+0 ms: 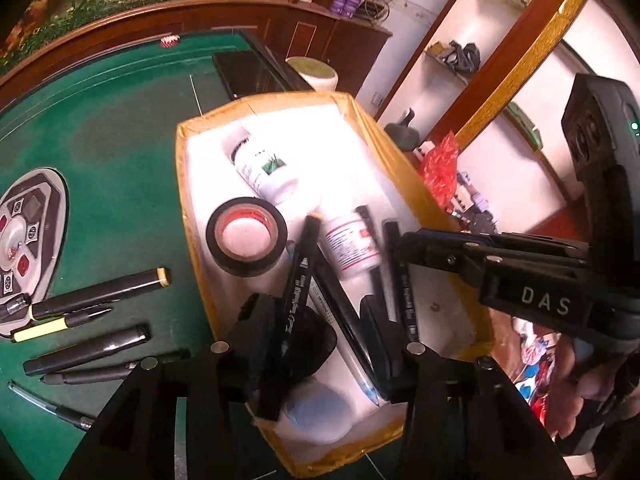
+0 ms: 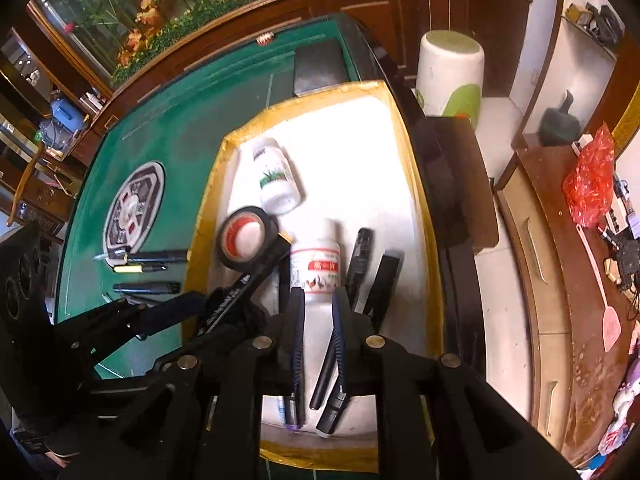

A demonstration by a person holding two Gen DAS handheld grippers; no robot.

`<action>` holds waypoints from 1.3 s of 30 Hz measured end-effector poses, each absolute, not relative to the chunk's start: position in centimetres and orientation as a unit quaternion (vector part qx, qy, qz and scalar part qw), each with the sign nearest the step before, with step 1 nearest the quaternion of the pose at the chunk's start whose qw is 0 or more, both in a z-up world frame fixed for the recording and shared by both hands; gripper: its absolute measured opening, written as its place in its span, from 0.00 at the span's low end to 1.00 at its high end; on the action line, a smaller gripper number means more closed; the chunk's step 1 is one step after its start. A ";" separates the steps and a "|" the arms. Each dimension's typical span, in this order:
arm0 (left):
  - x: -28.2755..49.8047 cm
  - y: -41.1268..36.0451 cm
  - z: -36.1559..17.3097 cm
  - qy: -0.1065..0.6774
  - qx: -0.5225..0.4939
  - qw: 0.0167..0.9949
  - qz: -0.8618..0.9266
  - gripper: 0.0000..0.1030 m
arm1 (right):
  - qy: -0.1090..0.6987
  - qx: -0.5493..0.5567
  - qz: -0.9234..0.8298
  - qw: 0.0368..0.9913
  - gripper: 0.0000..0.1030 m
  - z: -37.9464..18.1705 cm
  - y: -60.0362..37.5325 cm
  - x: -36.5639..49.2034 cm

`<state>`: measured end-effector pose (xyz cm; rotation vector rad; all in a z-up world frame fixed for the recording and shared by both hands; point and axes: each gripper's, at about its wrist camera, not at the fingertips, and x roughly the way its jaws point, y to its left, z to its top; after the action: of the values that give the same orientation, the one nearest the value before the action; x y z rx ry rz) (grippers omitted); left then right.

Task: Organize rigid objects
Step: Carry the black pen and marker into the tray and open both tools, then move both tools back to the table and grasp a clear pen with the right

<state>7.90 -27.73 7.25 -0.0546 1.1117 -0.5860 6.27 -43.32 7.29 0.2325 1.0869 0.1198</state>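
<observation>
Left tool (image 1: 320, 344) pinches a black marker (image 1: 296, 304) over the yellow-rimmed box (image 1: 184, 216); its long axis tilts up toward the glossy tape roll (image 1: 247, 236). Right tool (image 2: 316, 312) hangs slack-jawed, empty, above a smooth white bottle (image 2: 316, 268) lying inside. Loose pens (image 1: 92, 320) lie on the green felt surface (image 1: 120, 152), nearer the left tool.

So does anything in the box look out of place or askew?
Nothing spilled or damaged. The black marker in the left gripper slants over the box, its tip by the tape roll; both bottles lie sideways.
</observation>
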 end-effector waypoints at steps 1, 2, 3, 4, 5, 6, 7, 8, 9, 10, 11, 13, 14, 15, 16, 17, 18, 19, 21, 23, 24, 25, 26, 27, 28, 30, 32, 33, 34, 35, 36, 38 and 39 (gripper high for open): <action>7.8 -27.3 7.6 0.517 -0.028 0.811 -0.272 0.50 | 0.510 0.112 0.055 0.851 0.13 7.7 -43.2 6.2; 7.8 -27.0 7.8 0.515 -0.030 0.813 -0.271 0.52 | 0.507 0.114 0.055 0.852 0.13 7.9 -43.0 6.2; 7.8 -26.5 8.1 0.512 -0.034 0.815 -0.269 0.52 | 0.504 0.117 0.058 0.854 0.13 8.3 -42.8 6.1; 7.7 -26.0 8.3 0.510 -0.038 0.816 -0.268 0.52 | 0.500 0.119 0.063 0.856 0.14 8.7 -42.4 6.0; 7.7 -25.2 8.6 0.508 -0.042 0.818 -0.265 0.52 | 0.496 0.120 0.067 0.858 0.14 9.0 -42.0 5.9; 7.6 -24.1 8.9 0.503 -0.048 0.822 -0.261 0.52 | 0.492 0.120 0.071 0.859 0.14 9.3 -41.5 5.8; 7.7 -23.2 9.1 0.500 -0.053 0.826 -0.254 0.52 | 0.488 0.118 0.080 0.861 0.14 9.7 -40.9 5.7; 7.7 -22.3 9.4 0.496 -0.059 0.831 -0.245 0.52 | 0.487 0.116 0.087 0.862 0.14 10.0 -40.2 5.6; 7.7 -21.0 9.6 0.494 -0.065 0.834 -0.237 0.52 | 0.485 0.114 0.097 0.862 0.15 10.2 -39.5 5.5; 7.7 -19.7 9.8 0.491 -0.069 0.838 -0.228 0.52 | 0.484 0.111 0.108 0.861 0.17 10.4 -38.6 5.4; 7.6 -18.6 9.9 0.489 -0.072 0.841 -0.219 0.52 | 0.487 0.107 0.122 0.858 0.19 10.5 -37.6 5.3; 7.4 -15.7 9.9 0.483 -0.079 0.850 -0.195 0.52 | 0.492 0.099 0.148 0.852 0.24 10.5 -35.8 5.2; 7.3 -13.9 9.8 0.482 -0.085 0.853 -0.181 0.52 | 0.494 0.094 0.163 0.849 0.25 10.4 -34.8 5.2; 7.2 -12.4 9.7 0.482 -0.089 0.855 -0.170 0.52 | 0.498 0.087 0.177 0.844 0.25 10.2 -33.6 5.1; 6.9 -10.6 9.5 0.482 -0.094 0.857 -0.154 0.52 | 0.504 0.080 0.195 0.837 0.25 9.8 -32.2 5.0; 6.6 -8.7 9.2 0.483 -0.099 0.859 -0.137 0.52 | 0.510 0.075 0.209 0.831 0.25 9.4 -31.0 5.0; 6.3 -6.8 8.9 0.484 -0.105 0.860 -0.120 0.52 | 0.516 0.070 0.223 0.824 0.25 8.9 -29.7 4.9; 5.9 -5.2 8.6 0.486 -0.110 0.861 -0.107 0.52 | 0.524 0.063 0.239 0.815 0.25 8.3 -28.1 4.9; 5.2 -2.9 8.0 0.489 -0.119 0.860 -0.086 0.52 | 0.537 0.045 0.265 0.799 0.25 7.1 -25.4 4.7; 4.3 -0.8 7.5 0.493 -0.123 0.858 -0.069 0.52 | 0.548 0.026 0.287 0.786 0.25 6.0 -22.6 4.7; 3.7 0.2 7.3 0.495 -0.123 0.858 -0.061 0.52 | 0.552 0.014 0.295 0.780 0.25 5.3 -20.9 4.9; 3.2 0.9 7.2 0.496 -0.123 0.858 -0.058 0.52 | 0.555 0.007 0.299 0.776 0.25 4.8 -20.0 5.0; 2.8 1.5 7.1 0.496 -0.123 0.858 -0.055 0.52 | 0.558 0.000 0.302 0.773 0.25 4.4 -19.0 5.3; 2.4 2.1 7.0 0.496 -0.121 0.858 -0.051 0.52 | 0.561 -0.012 0.303 0.770 0.25 3.8 -17.8 5.7; 2.1 2.6 7.0 0.496 -0.117 0.859 -0.049 0.52 | 0.563 -0.021 0.302 0.769 0.25 3.4 -16.9 6.1; 1.6 3.4 7.0 0.495 -0.109 0.861 -0.046 0.52 | 0.568 -0.034 0.301 0.765 0.25 2.7 -15.7 6.7; 1.3 4.2 7.1 0.495 -0.101 0.862 -0.045 0.52 | 0.569 -0.049 0.299 0.765 0.25 2.3 -14.6 7.5; 1.2 4.6 7.1 0.494 -0.098 0.863 -0.045 0.52 | 0.571 -0.060 0.300 0.762 0.25 2.0 -13.9 7.9; 1.1 4.9 7.1 0.494 -0.096 0.863 -0.045 0.52 | 0.573 -0.066 0.300 0.760 0.25 1.7 -13.5 8.0; 1.2 5.3 7.0 0.494 -0.094 0.863 -0.046 0.52 | 0.573 -0.072 0.300 0.759 0.25 1.4 -13.1 8.2; 1.3 5.4 7.0 0.495 -0.092 0.863 -0.047 0.52 | 0.576 -0.082 0.301 0.756 0.25 1.1 -12.5 8.2; 2.0 5.6 6.8 0.498 -0.082 0.862 -0.053 0.52 | 0.571 -0.102 0.294 0.759 0.15 0.9 -12.0 7.8; 2.3 5.5 6.8 0.498 -0.077 0.862 -0.057 0.52 | 0.571 -0.119 0.293 0.757 0.12 0.9 -11.6 7.4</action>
<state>2.35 5.53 6.78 -0.1609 1.0453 -0.1188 7.36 -11.65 0.90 -0.2591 1.2454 0.6389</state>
